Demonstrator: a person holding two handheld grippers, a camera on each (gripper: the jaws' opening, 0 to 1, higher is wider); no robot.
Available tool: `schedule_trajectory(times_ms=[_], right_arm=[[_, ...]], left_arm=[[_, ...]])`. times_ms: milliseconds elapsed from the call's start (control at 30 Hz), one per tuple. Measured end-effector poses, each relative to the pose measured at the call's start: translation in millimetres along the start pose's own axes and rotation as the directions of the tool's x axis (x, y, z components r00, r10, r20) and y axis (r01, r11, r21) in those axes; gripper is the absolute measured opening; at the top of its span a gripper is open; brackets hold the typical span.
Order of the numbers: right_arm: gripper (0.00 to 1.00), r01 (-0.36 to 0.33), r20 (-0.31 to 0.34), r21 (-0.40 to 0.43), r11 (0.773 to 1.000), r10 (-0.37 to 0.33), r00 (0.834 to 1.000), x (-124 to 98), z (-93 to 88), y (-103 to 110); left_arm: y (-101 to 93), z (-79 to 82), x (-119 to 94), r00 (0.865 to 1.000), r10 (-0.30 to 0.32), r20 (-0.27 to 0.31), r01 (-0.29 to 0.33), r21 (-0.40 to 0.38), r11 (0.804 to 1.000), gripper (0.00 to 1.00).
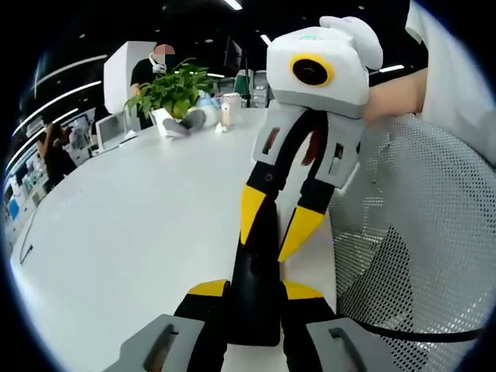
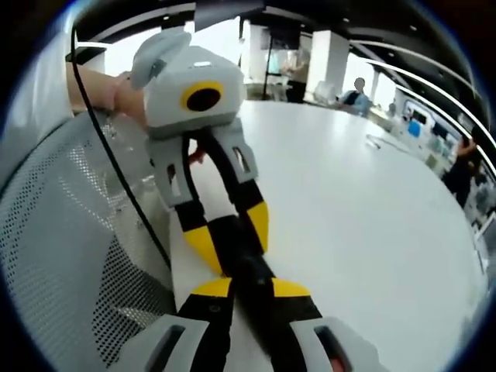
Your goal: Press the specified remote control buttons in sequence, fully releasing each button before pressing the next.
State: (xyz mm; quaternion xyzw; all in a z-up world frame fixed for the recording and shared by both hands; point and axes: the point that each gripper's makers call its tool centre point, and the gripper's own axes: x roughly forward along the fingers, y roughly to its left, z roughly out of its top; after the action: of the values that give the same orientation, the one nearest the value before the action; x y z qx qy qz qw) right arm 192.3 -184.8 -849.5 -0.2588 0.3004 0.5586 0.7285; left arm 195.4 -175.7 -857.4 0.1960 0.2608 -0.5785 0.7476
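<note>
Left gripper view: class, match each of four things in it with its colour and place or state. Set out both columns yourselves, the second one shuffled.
Things:
1. remote control
2. potted plant
3. mesh chair
4. table

Descriptions:
A. white and perforated, beside the table's edge
B. green, at the table's far end
C. black, gripped at both ends
D. white, broad and smooth

Pairs: 1-C, 2-B, 3-A, 4-D

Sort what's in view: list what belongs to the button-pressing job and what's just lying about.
Job:
- remote control, black, held at both ends
- left gripper
- right gripper

Lying about:
- potted plant
- cup
- mesh chair
- white table
</note>
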Motion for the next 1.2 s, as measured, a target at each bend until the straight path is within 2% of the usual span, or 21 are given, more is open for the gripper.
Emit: schedule_trajectory(times_ms=[667, 767, 1033, 1200], right_arm=[[0.15, -0.018, 0.005, -0.034, 0.999, 0.018, 1.000, 0.3, -0.3, 0.6], [0.18, -0.036, 0.008, -0.038, 0.999, 0.036, 0.999, 0.6, -0.7, 2.4], [0.17, -0.042, -0.004, -0.076, 0.996, 0.042, 0.999, 1.5, -0.9, 1.7], [0.17, -0.059, -0.035, -0.134, 0.989, 0.055, 0.998, 1.8, -2.0, 2.8]], left_arm=[[-1.0, -0.4, -0.7, 1.000, -0.013, 0.005, 0.013, 0.009, 1.000, 0.25], [-1.0, -0.4, -0.9, 1.000, -0.015, 0.005, 0.015, 0.010, 1.000, 0.25], [-1.2, -0.6, -0.9, 1.000, -0.020, 0.008, 0.020, 0.012, 1.000, 0.25], [-1.3, -1.1, -1.1, 1.000, -0.030, 0.005, 0.030, 0.019, 0.999, 0.25]])
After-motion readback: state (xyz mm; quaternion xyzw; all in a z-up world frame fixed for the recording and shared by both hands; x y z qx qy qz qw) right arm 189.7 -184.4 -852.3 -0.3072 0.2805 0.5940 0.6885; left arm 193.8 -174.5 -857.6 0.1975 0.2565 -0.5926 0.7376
